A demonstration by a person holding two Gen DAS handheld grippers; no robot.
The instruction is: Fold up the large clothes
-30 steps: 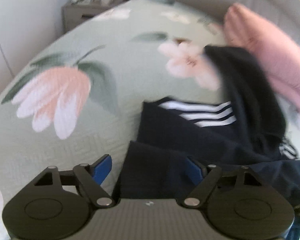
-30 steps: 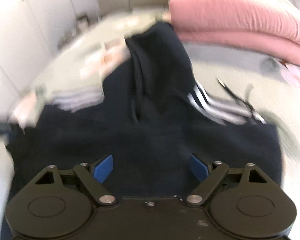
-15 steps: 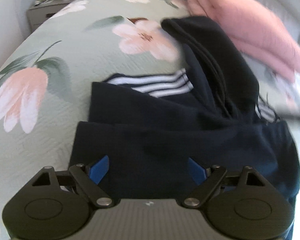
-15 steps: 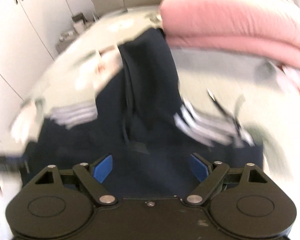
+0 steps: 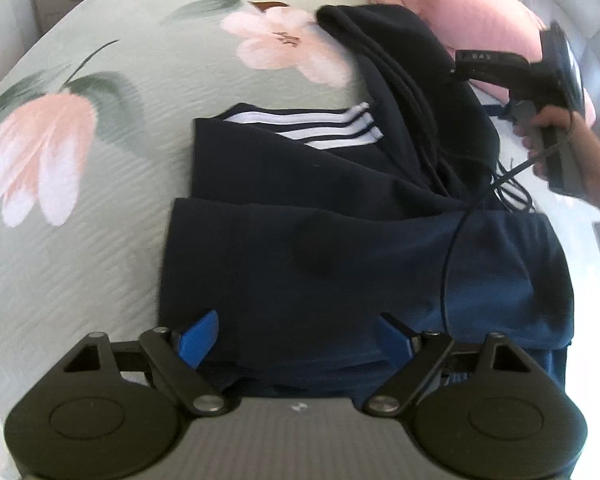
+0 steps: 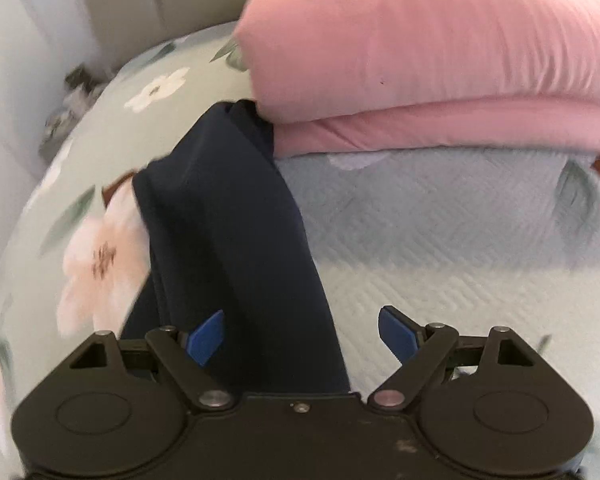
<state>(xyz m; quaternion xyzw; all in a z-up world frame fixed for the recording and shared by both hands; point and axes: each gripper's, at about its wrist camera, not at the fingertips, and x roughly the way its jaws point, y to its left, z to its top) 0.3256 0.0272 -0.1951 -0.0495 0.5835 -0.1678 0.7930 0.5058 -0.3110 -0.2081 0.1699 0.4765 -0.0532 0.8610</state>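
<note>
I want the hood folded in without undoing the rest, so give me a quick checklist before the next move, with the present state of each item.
1. Left gripper jaws open: ok, nothing pinched; it hovers over the near edge of the navy hoodie.
2. Right gripper jaws open: ok, no cloth pinched.
3. Right gripper lined up on the hood: not ok, the hood runs under its left finger only.
4. Striped sleeves folded in: ok on the left; the far side is mostly hidden, cannot tell.
5. Hood clear of the pink duvet: cannot tell, its tip reaches the duvet's corner.
6. Gripper cable off the cloth: not ok, it trails across the hoodie.
</note>
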